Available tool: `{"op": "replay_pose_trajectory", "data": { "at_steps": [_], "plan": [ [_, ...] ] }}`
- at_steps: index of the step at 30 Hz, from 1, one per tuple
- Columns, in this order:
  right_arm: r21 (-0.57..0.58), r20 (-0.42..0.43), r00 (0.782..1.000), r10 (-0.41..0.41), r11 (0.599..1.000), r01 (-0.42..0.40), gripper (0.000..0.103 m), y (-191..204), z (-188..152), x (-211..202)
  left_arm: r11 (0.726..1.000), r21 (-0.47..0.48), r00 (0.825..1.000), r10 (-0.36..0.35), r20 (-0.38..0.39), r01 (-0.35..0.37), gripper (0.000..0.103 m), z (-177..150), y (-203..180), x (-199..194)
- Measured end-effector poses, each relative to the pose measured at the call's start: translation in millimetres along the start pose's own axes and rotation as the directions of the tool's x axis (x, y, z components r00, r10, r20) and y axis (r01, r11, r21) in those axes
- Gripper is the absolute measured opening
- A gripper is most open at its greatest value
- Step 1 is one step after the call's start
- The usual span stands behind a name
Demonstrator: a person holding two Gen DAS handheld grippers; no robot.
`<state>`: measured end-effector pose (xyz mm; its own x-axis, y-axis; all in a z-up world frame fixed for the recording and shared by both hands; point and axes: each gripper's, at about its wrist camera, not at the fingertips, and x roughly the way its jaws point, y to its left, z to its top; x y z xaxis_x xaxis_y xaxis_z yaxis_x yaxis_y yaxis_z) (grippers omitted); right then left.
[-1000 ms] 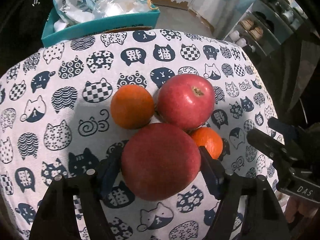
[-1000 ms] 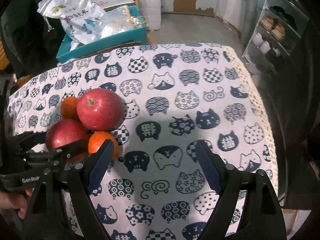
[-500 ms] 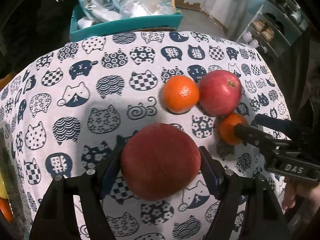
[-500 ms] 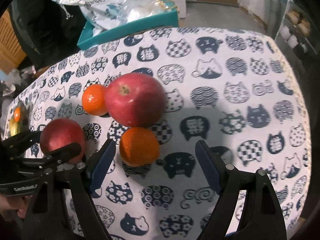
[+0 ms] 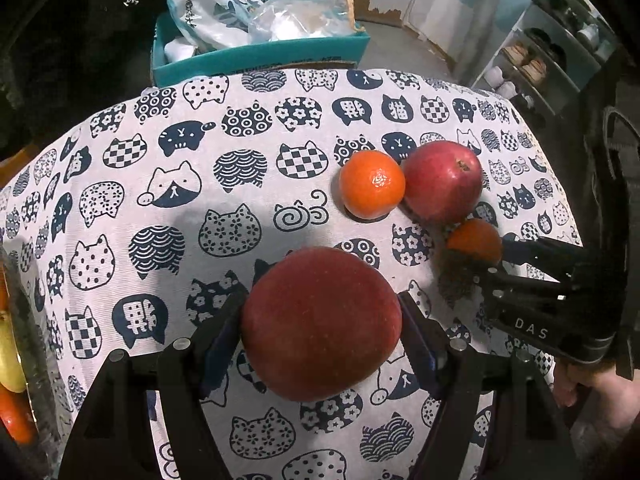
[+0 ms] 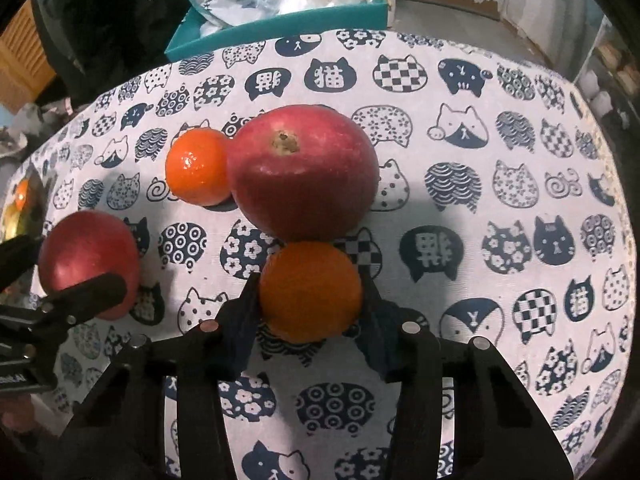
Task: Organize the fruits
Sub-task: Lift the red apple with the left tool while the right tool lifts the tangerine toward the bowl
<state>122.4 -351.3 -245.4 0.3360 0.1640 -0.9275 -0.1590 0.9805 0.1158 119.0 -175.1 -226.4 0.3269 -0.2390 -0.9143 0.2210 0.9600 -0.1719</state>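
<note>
Left gripper (image 5: 322, 334) clamps the big red apple (image 5: 321, 323) above the cat-print tablecloth (image 5: 192, 184). Right gripper (image 6: 310, 298) has its fingers pressed on the near orange (image 6: 311, 290), which touches the second apple (image 6: 302, 172). Beside that apple sits the small orange (image 6: 198, 170).
</note>
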Motion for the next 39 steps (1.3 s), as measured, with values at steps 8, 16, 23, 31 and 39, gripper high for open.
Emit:
{"op": "replay_pose_trajectory", "data": {
  "at_steps": [8,16,23,31,39],
  "plan": [
    [-0.012,0.083,0.997,-0.003,1.000,0.004,0.045,14.8,1.5,-43.9,1.000,0.000,0.999,-0.005,0.039,0.005,0.076,0.1,-0.5,-24.0],
    [-0.037,0.194,0.981,-0.003,0.999,0.011,0.045,31.1,7.6,-93.2,1.000,0.005,0.995,-0.005,0.103,0.005,0.076,-2.6,-3.3,-60.6],
    [-0.057,0.279,0.960,0.009,0.998,0.007,0.045,47.0,13.2,-131.1,1.000,0.014,0.986,-0.014,0.167,0.012,0.076,-7.7,-3.2,-98.7],
    [-0.089,0.356,0.934,0.043,0.996,-0.012,0.045,69.7,15.4,-167.9,1.000,0.027,0.970,-0.007,0.242,0.001,0.076,-12.3,-1.4,-139.2],
    [-0.118,0.409,0.909,0.076,0.993,-0.029,0.045,89.5,17.0,-198.0,0.999,0.039,0.948,-0.012,0.317,0.000,0.076,-19.5,4.5,-179.7]
  ]
}}
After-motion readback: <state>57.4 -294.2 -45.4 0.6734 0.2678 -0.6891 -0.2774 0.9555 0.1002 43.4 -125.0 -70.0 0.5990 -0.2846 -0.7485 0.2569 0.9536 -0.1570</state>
